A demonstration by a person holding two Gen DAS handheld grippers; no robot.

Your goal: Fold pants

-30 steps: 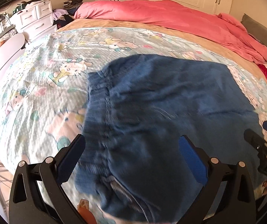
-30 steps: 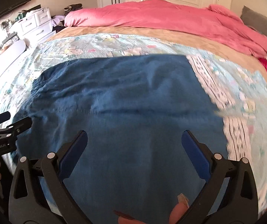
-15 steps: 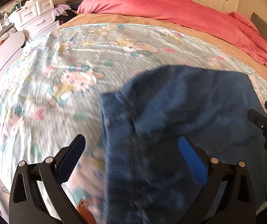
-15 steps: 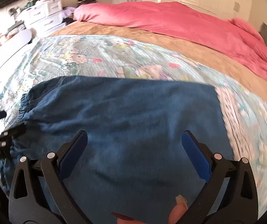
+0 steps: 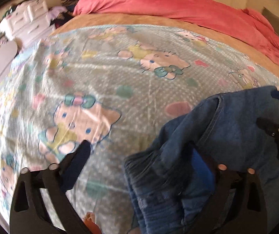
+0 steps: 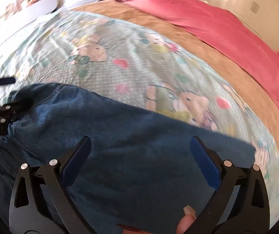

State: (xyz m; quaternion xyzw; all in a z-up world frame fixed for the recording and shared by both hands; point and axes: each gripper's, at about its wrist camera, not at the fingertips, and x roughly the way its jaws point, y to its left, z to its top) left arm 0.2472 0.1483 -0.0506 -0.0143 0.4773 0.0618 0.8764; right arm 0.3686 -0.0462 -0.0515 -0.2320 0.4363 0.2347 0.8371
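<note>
- The left gripper (image 5: pixel 139 156) is standing wide, its jaws having just been closing a little, with the bunched waistband of the blue pants (image 5: pixel 207 146) now between them, unpinched.
- The right gripper (image 6: pixel 139 152) is gaping above the pants (image 6: pixel 120 136).
- More cartoon blanket (image 5: pixel 100 68) is showing than before.

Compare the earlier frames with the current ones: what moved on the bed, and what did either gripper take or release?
In both wrist views the blue pants have slid lower, baring more cartoon sheet. The waistband now bunches between the left gripper fingers, which have just been closing but do not yet pinch. The right gripper stays open over the denim, holding nothing. The pink duvet lies as before.
</note>
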